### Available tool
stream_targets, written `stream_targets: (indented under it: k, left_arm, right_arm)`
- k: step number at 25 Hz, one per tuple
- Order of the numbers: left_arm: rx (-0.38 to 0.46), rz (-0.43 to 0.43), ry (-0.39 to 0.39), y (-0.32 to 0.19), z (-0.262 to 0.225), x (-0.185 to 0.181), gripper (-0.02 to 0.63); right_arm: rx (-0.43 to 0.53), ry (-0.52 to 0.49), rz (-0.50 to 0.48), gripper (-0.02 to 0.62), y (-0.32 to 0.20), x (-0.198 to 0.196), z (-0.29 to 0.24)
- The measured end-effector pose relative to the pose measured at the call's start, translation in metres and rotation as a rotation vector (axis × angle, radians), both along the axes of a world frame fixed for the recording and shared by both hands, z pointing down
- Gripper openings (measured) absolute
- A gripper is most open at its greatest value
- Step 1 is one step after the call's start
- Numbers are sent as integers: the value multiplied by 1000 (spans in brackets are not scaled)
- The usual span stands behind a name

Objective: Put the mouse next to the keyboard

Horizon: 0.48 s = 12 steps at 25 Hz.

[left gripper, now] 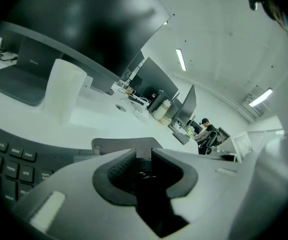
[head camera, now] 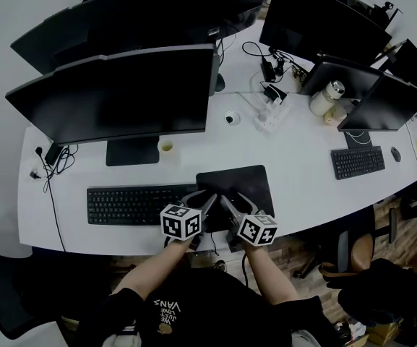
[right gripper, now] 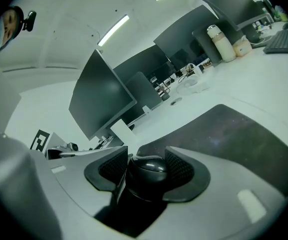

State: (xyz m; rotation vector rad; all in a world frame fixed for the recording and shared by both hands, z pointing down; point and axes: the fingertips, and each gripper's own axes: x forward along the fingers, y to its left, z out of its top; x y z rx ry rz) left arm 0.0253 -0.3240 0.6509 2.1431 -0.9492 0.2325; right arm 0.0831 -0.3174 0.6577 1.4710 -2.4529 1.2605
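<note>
- Here, the mouse (right gripper: 146, 176) is seen on the mouse pad (right gripper: 233, 134), beside the keyboard (head camera: 136, 202).
- It is straddled by the right gripper (right gripper: 146, 155), jaws apart, seemingly unpressed.
- The left gripper (left gripper: 144, 154) is held narrowly open, apparently empty.
- Release is judged the step in hand; a straight lift is needed.

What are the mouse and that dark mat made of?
The mouse looks like black plastic, smooth and a bit glossy: light shines off its top. The mat is probably dull cloth: it looks flat, dark and faintly speckled, with no shine.
</note>
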Motion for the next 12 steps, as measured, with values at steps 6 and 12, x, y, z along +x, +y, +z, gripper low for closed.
stream_targets:
  k: [6,12]
  left_arm:
    - [10,7,-6,-1,0,0,92]
    - [18,20,-12,-1,1,0,92]
  right_arm:
    - [15,114,-47,267,9,-1,4]
    - [29,250,-145,302,23,-7,13]
